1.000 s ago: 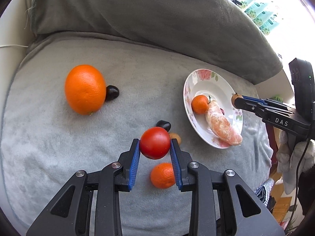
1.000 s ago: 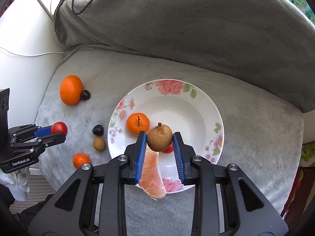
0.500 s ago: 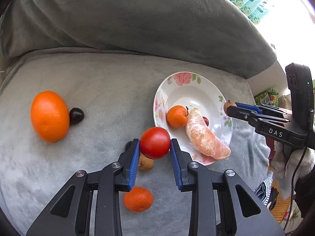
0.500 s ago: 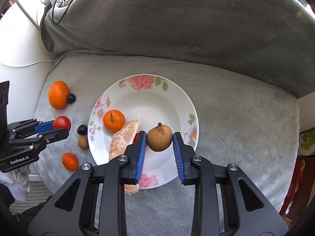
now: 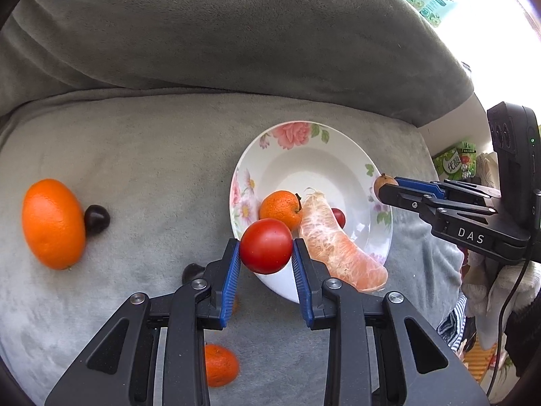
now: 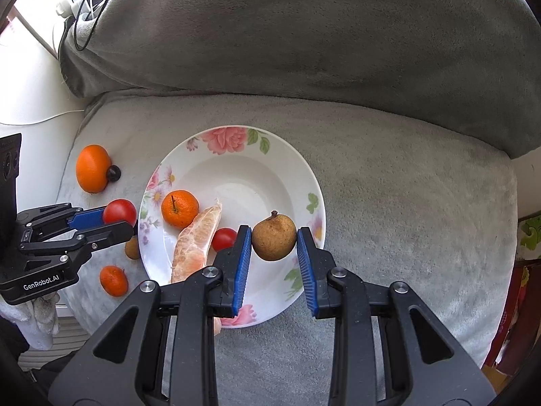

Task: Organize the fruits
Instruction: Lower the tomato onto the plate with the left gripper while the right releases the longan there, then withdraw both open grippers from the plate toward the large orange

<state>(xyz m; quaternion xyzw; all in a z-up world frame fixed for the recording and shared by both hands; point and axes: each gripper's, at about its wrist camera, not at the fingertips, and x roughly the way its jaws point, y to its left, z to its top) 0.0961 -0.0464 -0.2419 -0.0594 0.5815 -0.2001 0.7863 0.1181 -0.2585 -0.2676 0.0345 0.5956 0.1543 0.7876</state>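
Our left gripper (image 5: 266,257) clamps a round red tomato (image 5: 266,245) between its blue pads, over the near-left rim of the white floral ceramic plate (image 5: 311,155). Our right gripper (image 6: 274,248) grips a brown speckled pear-like fruit (image 6: 274,239) above the plate's right side. A small tangerine (image 6: 179,208), a peeled citrus segment (image 6: 194,247) and a cherry tomato (image 6: 224,239) lie in the plate.

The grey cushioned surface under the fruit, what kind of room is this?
Probably a home living room: a sofa seat with a plush grey cover, a flowered plate, and charger cables on a sunny sill.
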